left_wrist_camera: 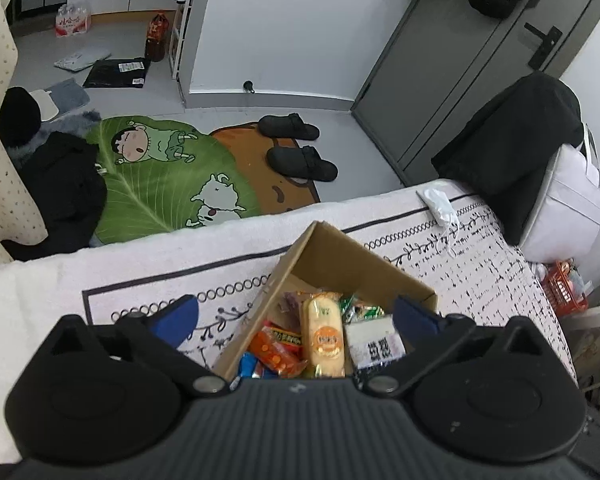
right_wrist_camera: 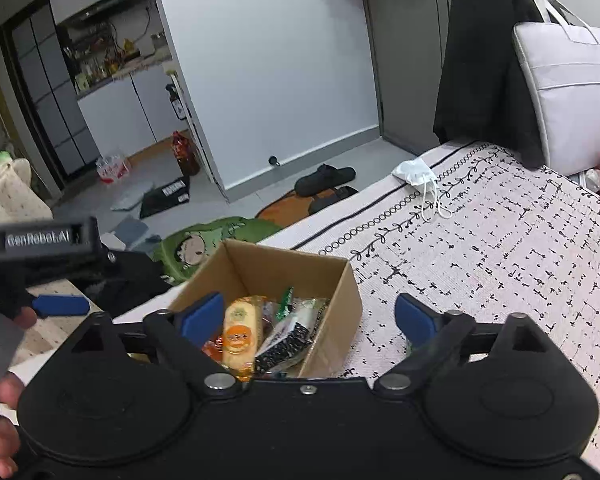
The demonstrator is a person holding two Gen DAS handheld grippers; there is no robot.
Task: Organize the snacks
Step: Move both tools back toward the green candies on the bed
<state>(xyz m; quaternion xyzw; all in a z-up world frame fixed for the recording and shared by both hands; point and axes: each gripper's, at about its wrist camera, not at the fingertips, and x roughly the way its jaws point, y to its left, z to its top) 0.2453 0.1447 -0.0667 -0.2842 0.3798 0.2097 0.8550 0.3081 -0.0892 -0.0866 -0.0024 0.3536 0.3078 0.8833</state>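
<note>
Both of my claws hang over the same carton with jaws spread wide and nothing between them: my left gripper (left_wrist_camera: 296,318) straddles the box's near-left wall, and my right gripper (right_wrist_camera: 310,316) has one blue finger (right_wrist_camera: 204,314) over the box and the other beside it, over the cover. Neither pad touches a packet.

Bed cover (left_wrist_camera: 480,264), white with black stitch marks and a looped border: the surface on which everything of the task rests.

Cardboard box (right_wrist_camera: 332,300), open-topped, standing upright on the cover near the bed's edge: it holds all the snacks I can see.

Yellow long packet (left_wrist_camera: 324,332) with an orange round label: lying on top of the pile, lengthwise toward me.

White packet with black print (left_wrist_camera: 376,344): just beside the yellow one, on its right in the left wrist view.

Orange packet (left_wrist_camera: 278,346): touching the yellow one on the other side.

Green packets (left_wrist_camera: 360,308): against the far wall, partly buried.

White face mask (right_wrist_camera: 414,172): on the cover, well apart from the box.
</note>
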